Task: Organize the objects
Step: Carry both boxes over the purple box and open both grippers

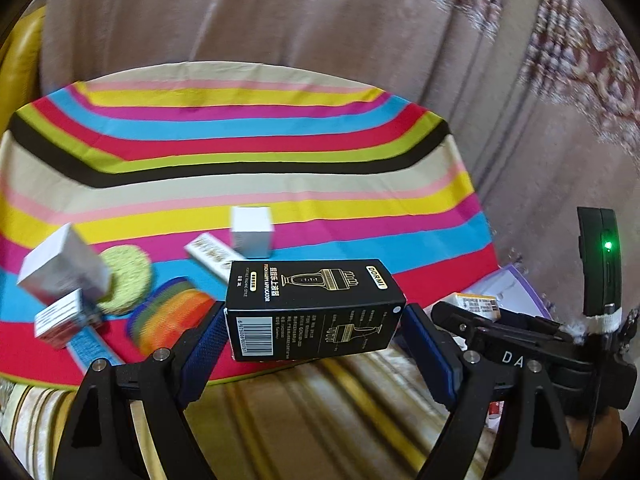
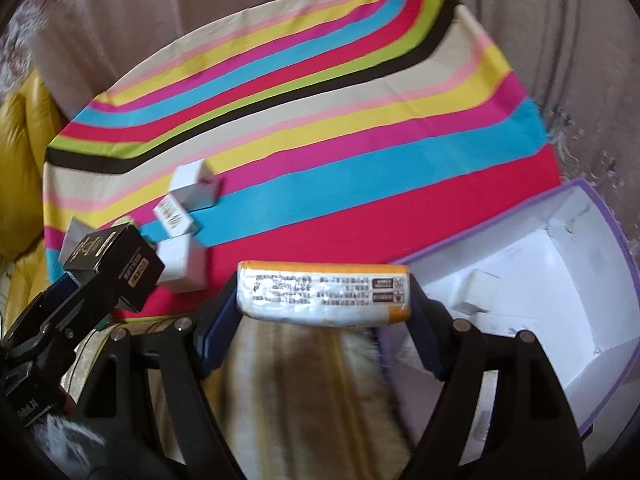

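A bench (image 1: 240, 152) under a striped cloth carries most of the things, and an open white tray (image 2: 520, 264) with a purple rim sits just off its near right corner, with a small white box (image 2: 478, 292) inside it. Near the bench's left edge lie several small boxes: an upright white box (image 1: 252, 232), a flat patterned box (image 1: 210, 256) just in front of it, a tilted grey-white box (image 1: 60, 268) and a striped box (image 1: 60, 320). Beside these lie a green round pad (image 1: 126, 284) and a rainbow spring toy (image 1: 172, 316). The left hand-held gripper (image 1: 314, 322) is clamped on a black box (image 1: 316, 308) by its two ends, jaws spread wide, holding it over the bench's near edge. The right hand-held gripper (image 2: 324, 300) grips a white-and-orange packet (image 2: 324, 294) by its ends, above the near edge and just left of the tray.
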### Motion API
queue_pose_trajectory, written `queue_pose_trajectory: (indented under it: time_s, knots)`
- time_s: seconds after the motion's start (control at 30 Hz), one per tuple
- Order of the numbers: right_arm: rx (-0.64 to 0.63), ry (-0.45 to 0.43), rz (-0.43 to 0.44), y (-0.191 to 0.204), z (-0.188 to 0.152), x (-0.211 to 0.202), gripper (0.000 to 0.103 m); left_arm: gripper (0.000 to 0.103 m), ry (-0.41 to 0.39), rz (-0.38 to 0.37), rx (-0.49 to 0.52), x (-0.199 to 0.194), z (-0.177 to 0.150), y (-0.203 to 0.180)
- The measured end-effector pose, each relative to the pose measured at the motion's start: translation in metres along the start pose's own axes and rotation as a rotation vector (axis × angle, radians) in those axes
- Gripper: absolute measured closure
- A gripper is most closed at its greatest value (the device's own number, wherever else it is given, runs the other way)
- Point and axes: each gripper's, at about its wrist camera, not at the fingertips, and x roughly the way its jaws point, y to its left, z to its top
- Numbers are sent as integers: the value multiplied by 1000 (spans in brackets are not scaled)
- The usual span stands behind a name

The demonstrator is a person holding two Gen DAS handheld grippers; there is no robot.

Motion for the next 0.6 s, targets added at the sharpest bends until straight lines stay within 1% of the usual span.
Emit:
queue_pose_trajectory:
  time_s: [0.2, 0.6]
  knots:
    - [75, -13, -65, -46, -1, -7, 25, 16, 15, -55, 78, 16, 4, -36]
    - [233, -40, -201, -136, -6, -23, 25, 16, 89, -171, 255, 48, -2, -112]
